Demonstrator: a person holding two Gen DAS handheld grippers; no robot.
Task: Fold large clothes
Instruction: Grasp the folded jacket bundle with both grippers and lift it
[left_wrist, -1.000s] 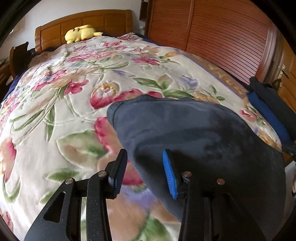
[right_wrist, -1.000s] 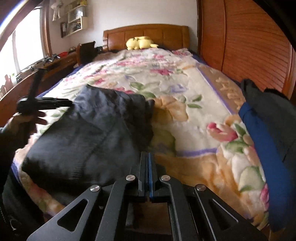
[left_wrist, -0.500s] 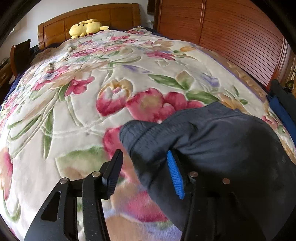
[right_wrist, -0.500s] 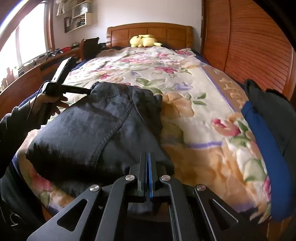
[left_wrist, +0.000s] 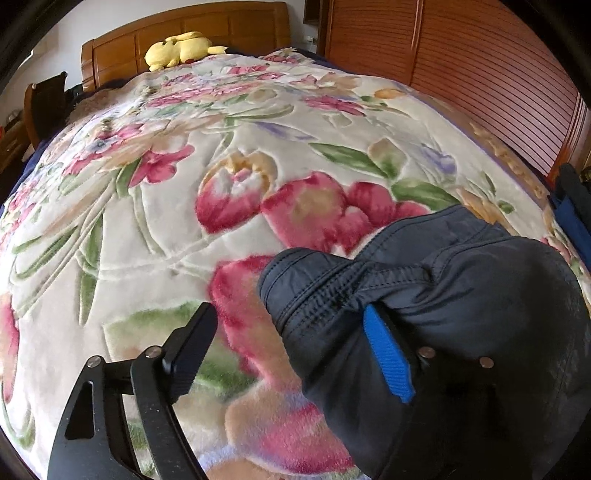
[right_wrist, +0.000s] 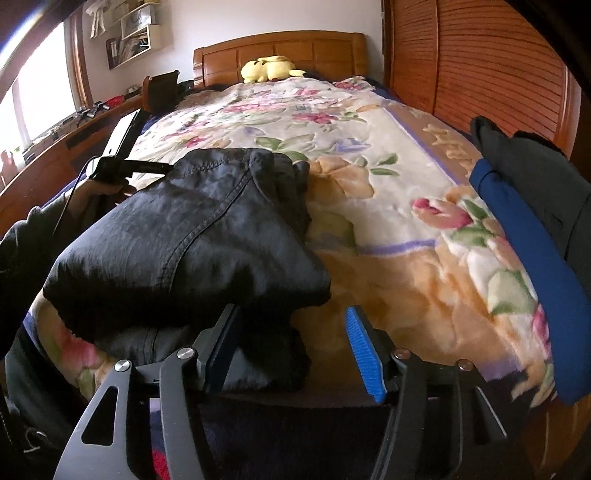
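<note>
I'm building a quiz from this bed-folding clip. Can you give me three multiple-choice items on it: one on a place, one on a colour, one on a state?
1. Where does the yellow plush toy lie?
A. by the wooden headboard
B. on the dark folded garment
C. on the window ledge

2. What colour is the pad on one finger of each claw?
A. red
B. blue
C. green

3. How does the right claw stand?
A. shut on the garment
B. shut on nothing
C. open

Answers:
1 A: the yellow plush toy rests at the far end of the floral blanket, against the wooden headboard.
2 B: a blue pad shows on the left claw and the right claw.
3 C: its fingers stand wide apart, just short of the dark folded garment.
</note>
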